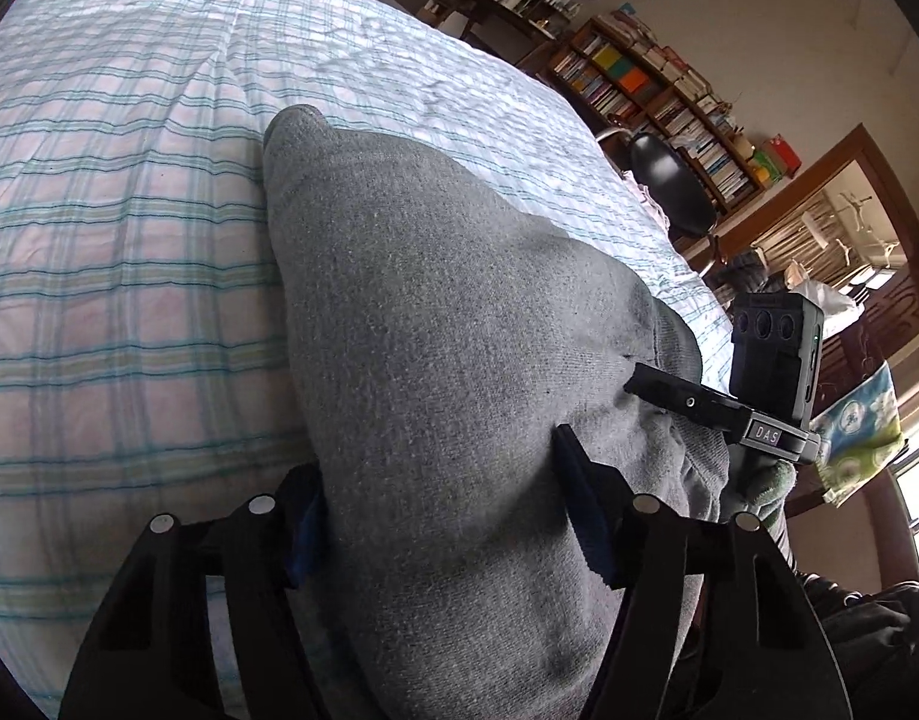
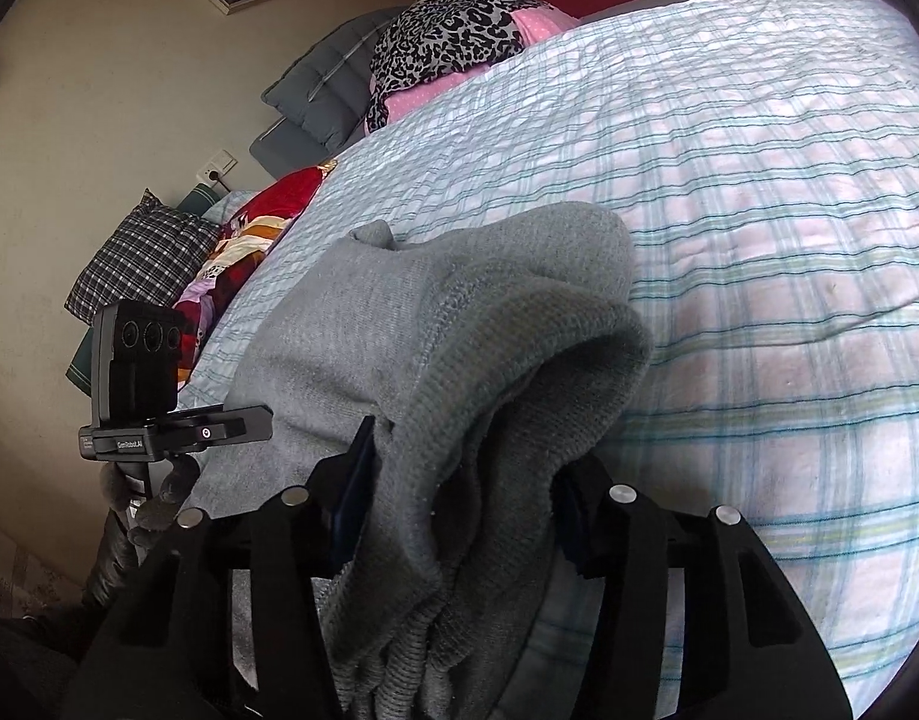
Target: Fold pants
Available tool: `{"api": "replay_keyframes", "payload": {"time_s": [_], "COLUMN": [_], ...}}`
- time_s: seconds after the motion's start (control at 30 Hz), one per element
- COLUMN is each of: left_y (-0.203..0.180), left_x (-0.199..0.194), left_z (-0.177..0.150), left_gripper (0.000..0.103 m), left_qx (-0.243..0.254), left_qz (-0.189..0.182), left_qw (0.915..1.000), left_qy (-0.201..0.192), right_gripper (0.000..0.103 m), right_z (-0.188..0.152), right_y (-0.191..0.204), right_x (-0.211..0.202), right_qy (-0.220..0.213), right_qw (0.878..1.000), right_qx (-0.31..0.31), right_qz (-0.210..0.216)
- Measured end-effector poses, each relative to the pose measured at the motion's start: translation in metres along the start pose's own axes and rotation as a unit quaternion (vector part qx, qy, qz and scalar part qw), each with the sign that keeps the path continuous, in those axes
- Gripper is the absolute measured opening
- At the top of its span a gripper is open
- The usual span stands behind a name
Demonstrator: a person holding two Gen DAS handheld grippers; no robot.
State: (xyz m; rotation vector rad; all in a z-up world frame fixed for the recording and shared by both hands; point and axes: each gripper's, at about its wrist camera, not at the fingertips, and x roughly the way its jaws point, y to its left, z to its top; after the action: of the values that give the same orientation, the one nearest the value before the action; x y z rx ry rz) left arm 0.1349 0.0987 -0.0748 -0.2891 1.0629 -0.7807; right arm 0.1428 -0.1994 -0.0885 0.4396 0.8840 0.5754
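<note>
Grey knit pants (image 1: pixel 435 312) lie on the checked bed sheet (image 1: pixel 111 228). My left gripper (image 1: pixel 441 516) is shut on a thick bunch of the grey fabric, which fills the gap between its black fingers. My right gripper (image 2: pixel 459 492) is shut on the ribbed waistband end of the pants (image 2: pixel 459 324), which bulges over its fingers. Each wrist view shows the other gripper beside the fabric: the right one in the left wrist view (image 1: pixel 717 402), the left one in the right wrist view (image 2: pixel 177 420).
The bed sheet (image 2: pixel 759 192) stretches wide beyond the pants. Pillows and a leopard-print cloth (image 2: pixel 453 30) lie at the head of the bed. A bookshelf (image 1: pixel 657 96) and a black chair (image 1: pixel 669 180) stand past the bed's far edge.
</note>
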Motion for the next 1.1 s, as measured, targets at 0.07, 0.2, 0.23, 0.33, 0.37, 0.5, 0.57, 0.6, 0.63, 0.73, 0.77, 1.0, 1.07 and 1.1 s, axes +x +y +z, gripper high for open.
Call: {"api": "replay_keyframes", "payload": {"time_s": [0.07,0.2,0.23,0.33,0.37,0.5,0.57,0.6,0.63,0.73,0.77,1.0,1.07,1.1], "left_y": [-0.002,-0.004,-0.007,-0.016,-0.021,-0.044,-0.056,-0.062,-0.069,-0.086,-0.092,-0.125,-0.131,-0.134], "left_x": [-0.004,-0.013,-0.015,-0.024,-0.026,-0.021,-0.012,-0.005,0.002,0.027,0.037,0.113,0.137,0.149], "left_z": [-0.001,0.001,0.003,0.012,0.016,0.037,0.053,0.062,0.071,0.098,0.107,0.169,0.184,0.191], "left_gripper": [0.054,0.044,0.043,0.037,0.037,0.037,0.037,0.037,0.037,0.037,0.037,0.037,0.037,0.037], "left_qx": [0.003,0.002,0.001,0.009,0.013,0.044,0.055,0.06,0.064,0.08,0.085,0.106,0.108,0.108], "left_qz": [-0.002,-0.003,-0.005,-0.013,-0.013,-0.009,-0.012,-0.013,-0.014,-0.017,-0.018,-0.028,-0.031,-0.033], "left_qw": [1.0,0.9997,0.9995,0.9988,0.9986,0.9971,0.9965,0.9962,0.996,0.995,0.9947,0.9934,0.9934,0.9934], "left_qy": [-0.008,-0.026,-0.03,-0.046,-0.049,-0.061,-0.062,-0.062,-0.061,-0.058,-0.056,-0.035,-0.026,-0.021], "right_gripper": [0.045,0.042,0.041,0.041,0.041,0.041,0.041,0.041,0.041,0.041,0.041,0.041,0.041,0.041], "right_z": [-0.001,0.002,0.004,0.009,0.011,0.027,0.038,0.044,0.05,0.071,0.078,0.119,0.127,0.131], "right_y": [0.004,0.014,0.016,0.021,0.022,0.013,0.005,0.0,-0.007,-0.034,-0.044,-0.117,-0.138,-0.148], "right_x": [-0.003,-0.015,-0.019,-0.032,-0.038,-0.065,-0.078,-0.084,-0.091,-0.108,-0.113,-0.142,-0.148,-0.15], "right_qy": [-0.008,-0.026,-0.031,-0.049,-0.058,-0.093,-0.108,-0.114,-0.121,-0.138,-0.142,-0.156,-0.157,-0.158], "right_qw": [1.0,0.999,0.999,0.998,0.997,0.995,0.993,0.992,0.991,0.988,0.988,0.983,0.981,0.981], "right_qx": [-0.01,-0.024,-0.029,-0.04,-0.043,-0.044,-0.046,-0.046,-0.045,-0.035,-0.031,-0.003,0.009,0.013], "right_qz": [-0.002,0.001,0.004,0.003,0.0,-0.012,-0.024,-0.03,-0.037,-0.052,-0.056,-0.096,-0.109,-0.116]}}
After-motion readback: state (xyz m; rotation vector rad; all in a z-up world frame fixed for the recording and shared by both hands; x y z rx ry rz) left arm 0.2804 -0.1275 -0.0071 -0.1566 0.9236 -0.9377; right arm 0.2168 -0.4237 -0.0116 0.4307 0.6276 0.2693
